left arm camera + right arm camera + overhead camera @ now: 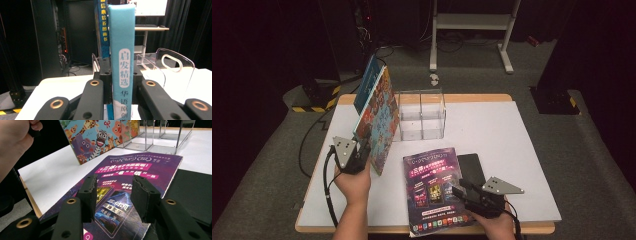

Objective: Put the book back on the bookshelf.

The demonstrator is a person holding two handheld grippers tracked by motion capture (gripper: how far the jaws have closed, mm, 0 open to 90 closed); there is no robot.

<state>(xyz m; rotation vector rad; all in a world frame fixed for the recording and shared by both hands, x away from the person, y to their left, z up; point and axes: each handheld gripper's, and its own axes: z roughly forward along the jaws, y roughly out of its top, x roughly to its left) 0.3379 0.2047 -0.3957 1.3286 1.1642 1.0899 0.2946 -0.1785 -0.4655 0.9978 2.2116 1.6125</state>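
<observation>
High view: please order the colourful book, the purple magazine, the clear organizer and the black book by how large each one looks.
1. Purple magazine and colourful book, held upright by the left gripper: similar, not ranked.
2. Clear organizer.
3. Black book, partly covered by the magazine.

Light-blue book spine (122, 62), left gripper view: "启安精选" in white oval, then "华语原创" below, cut off at frame edge. Dark-blue spine (104, 30) behind it: yellow chars "倍养图画书", partly legible. Purple magazine (125, 185), right gripper view: "三体" on cover; rest of print too small/blurred.
</observation>
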